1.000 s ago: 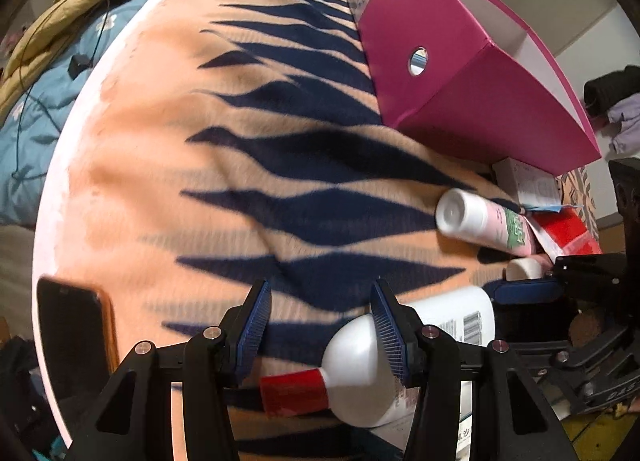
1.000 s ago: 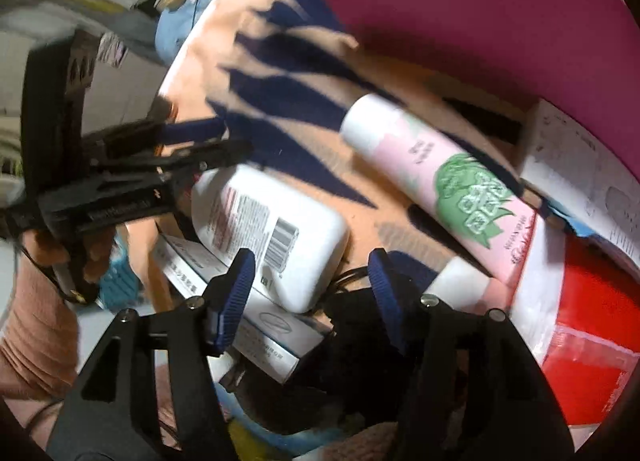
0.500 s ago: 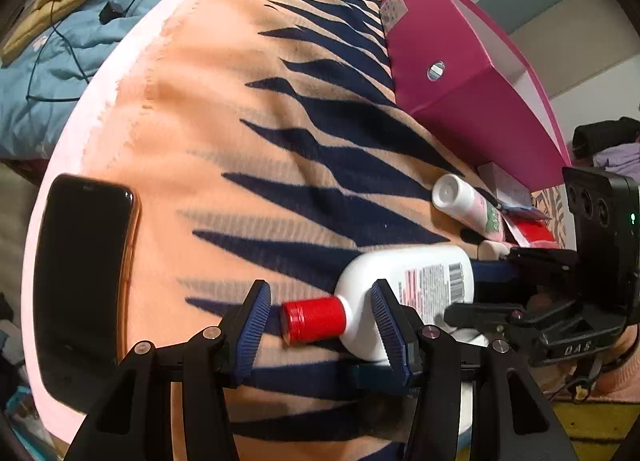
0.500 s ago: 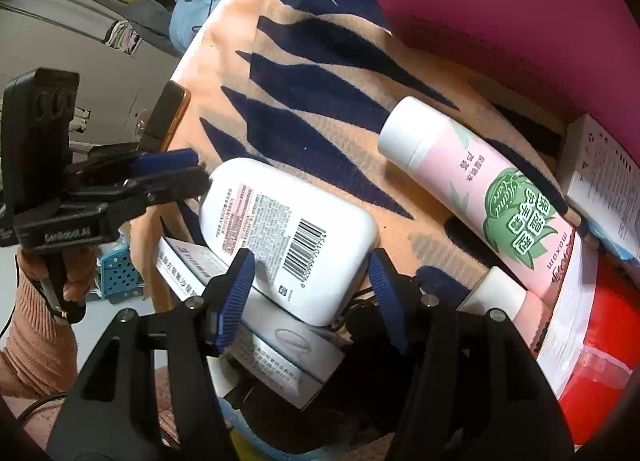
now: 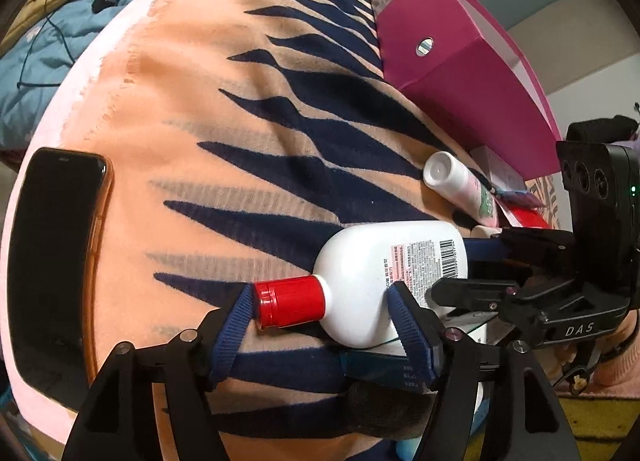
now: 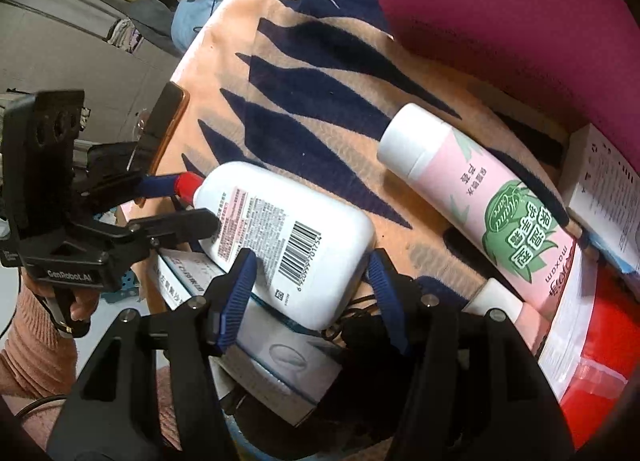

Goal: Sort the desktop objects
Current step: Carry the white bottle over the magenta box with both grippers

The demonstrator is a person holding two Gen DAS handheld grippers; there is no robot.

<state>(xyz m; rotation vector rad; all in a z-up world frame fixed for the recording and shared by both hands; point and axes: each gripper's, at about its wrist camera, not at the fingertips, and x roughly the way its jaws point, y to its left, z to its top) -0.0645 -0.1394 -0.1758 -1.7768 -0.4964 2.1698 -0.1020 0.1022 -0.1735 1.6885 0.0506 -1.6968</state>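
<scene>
Both grippers' jaws astride white bottle

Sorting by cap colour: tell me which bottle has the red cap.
The big white bottle between both hand-held grippers; the pink tube has a white cap.

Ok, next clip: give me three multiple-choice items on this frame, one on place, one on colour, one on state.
1. Where is the phone?
A. On top of the bottle
B. At the cloth's edge, apart from the bottle
C. On the floor

2. What colour is the bottle's cap?
A. White
B. Blue
C. Red

3. How is the bottle?
A. Lying on its side
B. Standing upright
C. Lifted into the air

Key:
1 B: the phone lies flat at the edge of the cloth.
2 C: the cap is red.
3 A: the bottle lies sideways on the cloth.
</scene>
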